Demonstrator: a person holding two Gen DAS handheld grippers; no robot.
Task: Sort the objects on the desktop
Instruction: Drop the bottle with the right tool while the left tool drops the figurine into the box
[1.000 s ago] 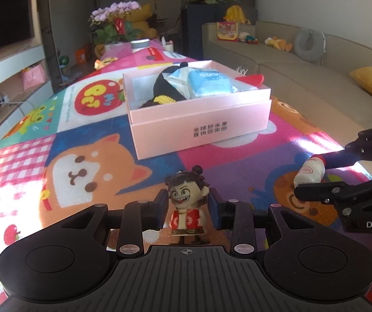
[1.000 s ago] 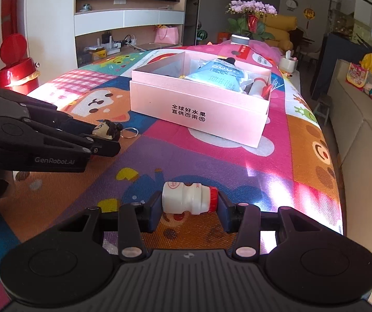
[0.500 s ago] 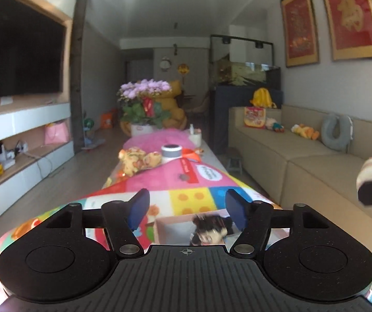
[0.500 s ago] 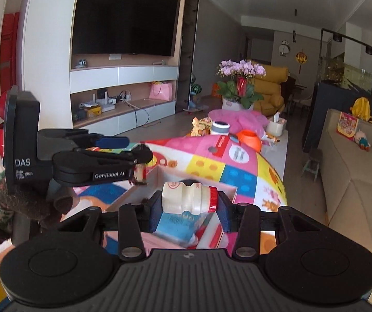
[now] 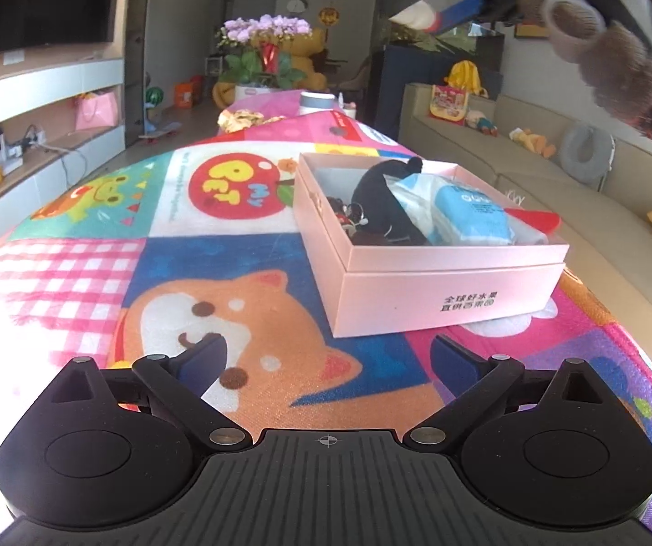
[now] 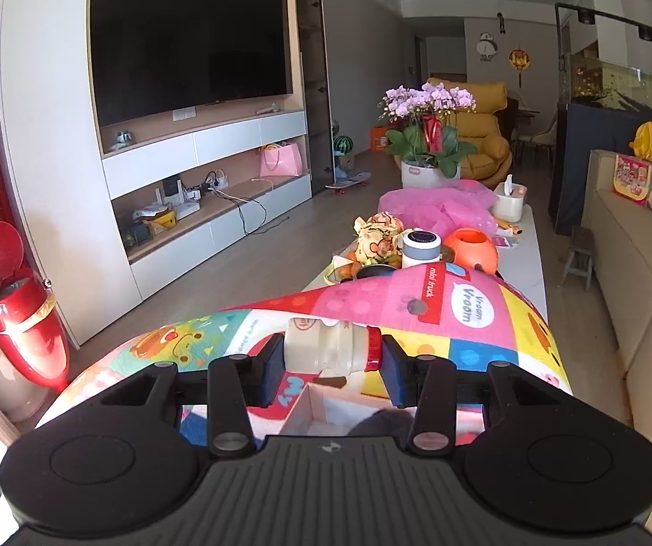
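A pink box (image 5: 440, 291) stands on the colourful mat, holding a black item (image 5: 383, 200), a blue packet (image 5: 471, 214) and a small figurine (image 5: 342, 209) at its left side. My left gripper (image 5: 328, 359) is open and empty, low over the mat in front of the box. My right gripper (image 6: 330, 364) is shut on a small white yogurt bottle with a red cap (image 6: 326, 348), held above the box's far corner (image 6: 308, 414). It also shows in the left wrist view at top right (image 5: 421, 13).
The cartoon mat (image 5: 189, 227) covers the table. At the far end sit a flower pot (image 6: 426, 145), an orange ball (image 6: 469, 250), a white cylinder (image 6: 421, 248) and a tissue box (image 6: 510, 200). A sofa (image 5: 553, 182) runs along the right.
My left gripper let the figurine go into the box, opened wide and drew back low in front of it. My right gripper carried the bottle up and over the box.
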